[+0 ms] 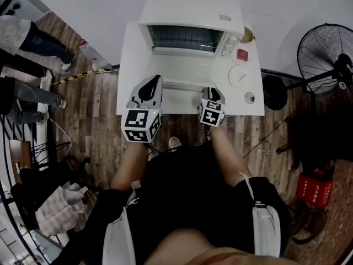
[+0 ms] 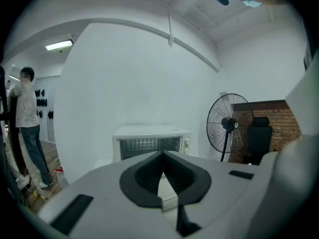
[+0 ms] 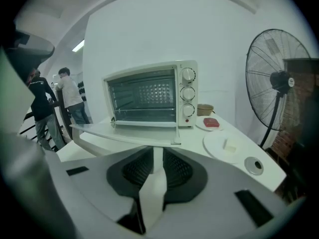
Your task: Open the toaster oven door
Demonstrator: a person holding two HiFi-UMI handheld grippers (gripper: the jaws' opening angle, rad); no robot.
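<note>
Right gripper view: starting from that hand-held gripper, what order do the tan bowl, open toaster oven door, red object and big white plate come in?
1. Open toaster oven door, straight ahead.
2. Big white plate, ahead to the right.
3. Red object, behind the plate.
4. Tan bowl, farthest, at the back right.

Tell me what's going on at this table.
A person stands at a white table with a gripper in each hand. The door of the toaster oven is already folded down flat, so the oven is open. The right gripper sits just short of the door's front edge, jaws slightly apart and gripping nothing. The left gripper is beside it, jaws together and empty.
</note>
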